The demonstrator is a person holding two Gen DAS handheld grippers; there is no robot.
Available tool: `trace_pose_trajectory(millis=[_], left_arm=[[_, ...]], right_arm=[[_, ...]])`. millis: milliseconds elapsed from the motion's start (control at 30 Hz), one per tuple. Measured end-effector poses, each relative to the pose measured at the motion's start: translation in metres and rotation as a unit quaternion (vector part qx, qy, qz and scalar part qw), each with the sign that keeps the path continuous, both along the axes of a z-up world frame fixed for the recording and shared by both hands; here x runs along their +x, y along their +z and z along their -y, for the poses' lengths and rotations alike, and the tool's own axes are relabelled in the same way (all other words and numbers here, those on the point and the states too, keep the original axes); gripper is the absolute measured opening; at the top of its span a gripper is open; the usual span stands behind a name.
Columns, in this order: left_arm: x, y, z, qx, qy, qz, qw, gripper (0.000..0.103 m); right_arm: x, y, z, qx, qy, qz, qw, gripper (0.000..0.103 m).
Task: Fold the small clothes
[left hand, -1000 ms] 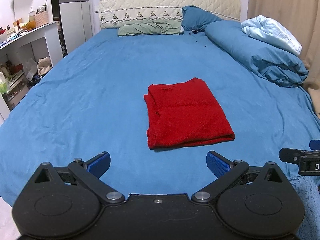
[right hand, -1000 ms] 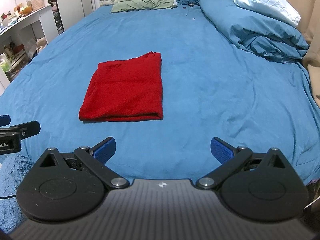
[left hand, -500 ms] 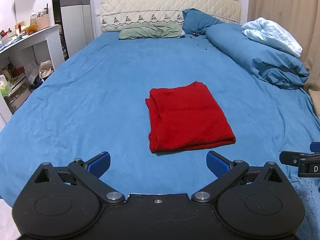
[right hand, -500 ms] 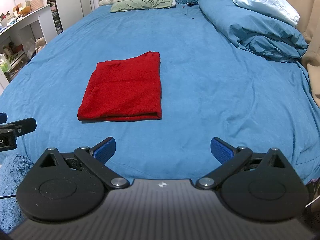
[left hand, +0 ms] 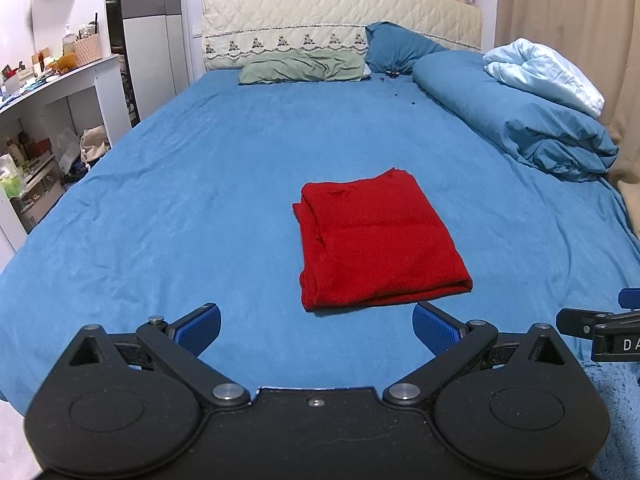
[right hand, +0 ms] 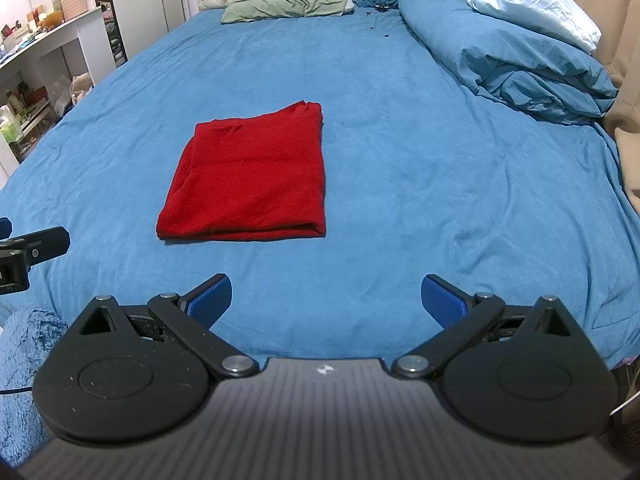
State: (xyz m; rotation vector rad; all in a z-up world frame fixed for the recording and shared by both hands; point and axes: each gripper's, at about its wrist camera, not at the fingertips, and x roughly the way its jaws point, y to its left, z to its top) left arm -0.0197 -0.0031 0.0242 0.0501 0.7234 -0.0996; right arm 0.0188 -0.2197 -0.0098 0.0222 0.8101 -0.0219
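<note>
Left wrist view puts the red cloth (left hand: 380, 240) ahead of the left gripper (left hand: 316, 326) at about 12 to 1 o'clock, near but not touching, its near folded edge just beyond the blue fingertips (left hand: 434, 328). Jaws are spread wide and hold nothing. The cloth lies as a flat folded rectangle on the blue bedsheet (left hand: 180, 200), its long axis running from 6 toward 12 o'clock, leaning slightly left at the far end; layered edges show along its left side.

From the right wrist view the same red cloth (right hand: 252, 176) sits at about 11 o'clock of the right gripper (right hand: 326, 298), farther off, with a band of bare sheet between. That gripper's jaws are also spread and empty.

The left gripper looks the nearer of the two, so any further tidying or lifting would likely start from it, at the cloth's near edge. The fold itself looks largely complete.

The surface is soft and lightly creased, so it may give under pressure. A rolled blue duvet (left hand: 520, 120) lies at 2 o'clock, well apart, with a green pillow (left hand: 304, 70) and headboard (left hand: 340, 12) at 12 o'clock, and a white desk (left hand: 60, 88) at 10 o'clock.
</note>
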Motion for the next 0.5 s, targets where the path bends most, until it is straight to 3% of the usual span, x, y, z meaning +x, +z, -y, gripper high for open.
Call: trace_pose_trajectory(millis=[500], left_arm=[[-0.0007, 0.0028, -0.0006, 0.004, 0.001, 0.014, 0.9999, 0.103]], right_arm=[[-0.0009, 0.0011, 0.0008, -0.002, -0.001, 0.0, 1.0, 0.103]])
